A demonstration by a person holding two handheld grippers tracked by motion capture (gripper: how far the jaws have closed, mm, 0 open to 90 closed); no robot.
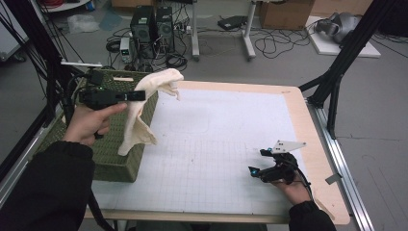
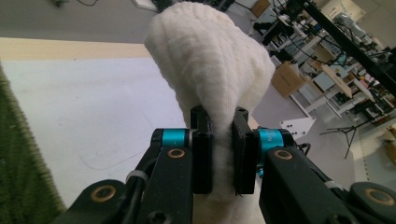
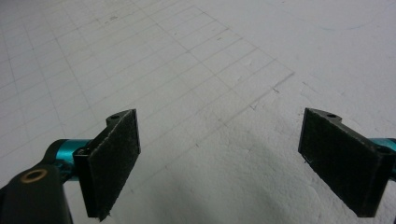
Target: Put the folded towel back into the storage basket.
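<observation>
Over my white gridded table (image 1: 226,144), beside the green woven basket (image 1: 118,161) at its left edge, I hold a cream cloth (image 1: 144,106) aloft, my left gripper (image 2: 219,140) clamped on it, my right gripper (image 3: 219,158) resting wide apart on the mat

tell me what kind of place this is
Probably a lab or workshop: computer towers and loose cables sit on the floor, cardboard boxes stand behind, and the table has a grid mat.

cloth (image 1: 144,103) above basket (image 1: 115,159) | basket left on table (image 1: 231,144)
</observation>
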